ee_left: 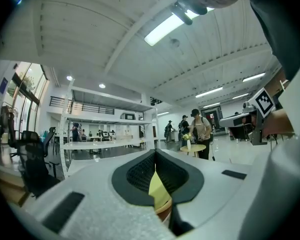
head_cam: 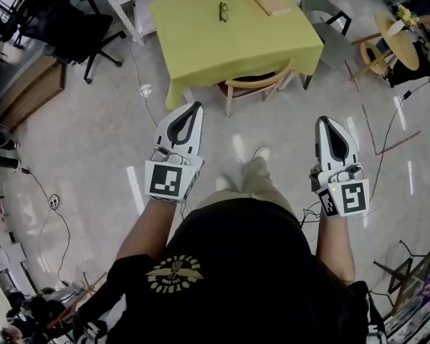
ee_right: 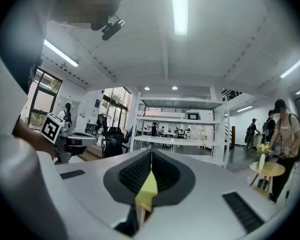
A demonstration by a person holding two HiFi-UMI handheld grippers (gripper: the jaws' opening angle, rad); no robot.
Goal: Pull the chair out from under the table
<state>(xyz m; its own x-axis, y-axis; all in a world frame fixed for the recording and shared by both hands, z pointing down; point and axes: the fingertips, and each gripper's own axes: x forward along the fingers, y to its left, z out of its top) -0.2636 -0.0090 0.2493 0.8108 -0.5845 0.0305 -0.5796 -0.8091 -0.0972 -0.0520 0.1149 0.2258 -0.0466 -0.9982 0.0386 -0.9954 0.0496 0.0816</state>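
My left gripper [head_cam: 194, 109] and right gripper [head_cam: 323, 123] are both clenched on nothing. The chair [head_cam: 256, 84] sits tucked under the table [head_cam: 193, 45], far of both and between them. Its backrest runs left-right, and the left gripper's slightly nearer.

Head view from high above, facing steeply down, yellow-green clothed square table [head_cam: 236, 41] at the far side, both gripper views low, level along their own jaws, facing that far side, sharing the white metal shelving rack [ee_left: 110, 134] and small round yellow table [ee_right: 268, 169].
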